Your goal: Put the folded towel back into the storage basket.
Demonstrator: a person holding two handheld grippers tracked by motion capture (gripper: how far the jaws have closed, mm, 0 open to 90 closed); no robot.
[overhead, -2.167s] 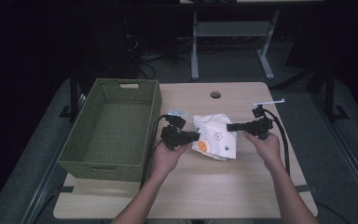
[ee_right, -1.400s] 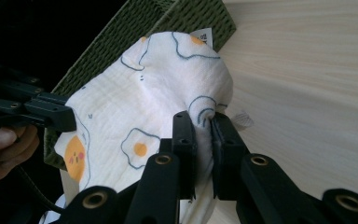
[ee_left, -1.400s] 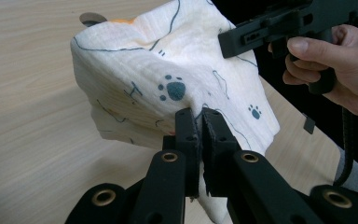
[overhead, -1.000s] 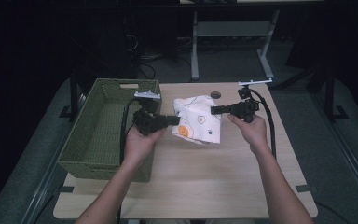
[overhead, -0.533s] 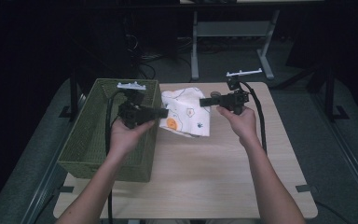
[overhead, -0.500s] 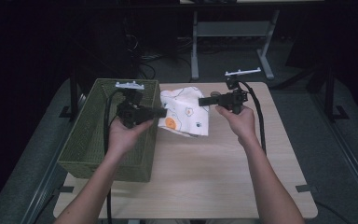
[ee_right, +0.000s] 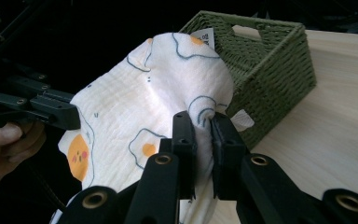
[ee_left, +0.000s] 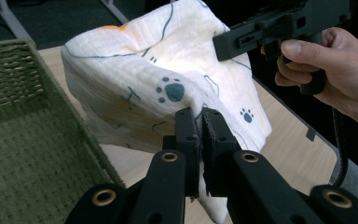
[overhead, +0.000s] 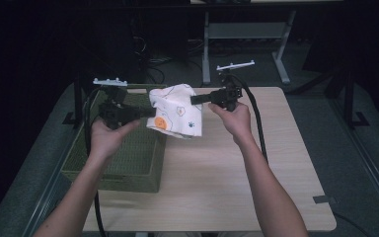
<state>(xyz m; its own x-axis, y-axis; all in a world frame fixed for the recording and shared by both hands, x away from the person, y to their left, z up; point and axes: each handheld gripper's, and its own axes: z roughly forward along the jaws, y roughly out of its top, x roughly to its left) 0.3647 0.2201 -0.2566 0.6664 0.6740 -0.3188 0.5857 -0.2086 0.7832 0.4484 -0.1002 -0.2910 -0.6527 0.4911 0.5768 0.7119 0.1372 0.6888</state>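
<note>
- Table (overhead: 256, 187): bare wood, nothing laid on it.
- Basket (overhead: 128, 153): no cloth inside yet; judged the drop-off, so placing remains.
- Cloth (overhead: 175, 116): lifted clear, hanging at the basket's near corner.
- Left gripper (ee_left: 200, 122), right gripper (ee_right: 204, 125): each clamped on a cloth edge.

Your left hand-held gripper (overhead: 145, 111) points toward your right, its jaws pinched tight together, gripped in your left hand (overhead: 107, 137) with the forearm reaching up from the bottom edge. Your right hand-held gripper (overhead: 195, 99) points back toward it, jaws likewise clamped, held level in your right hand (overhead: 233, 117).
</note>
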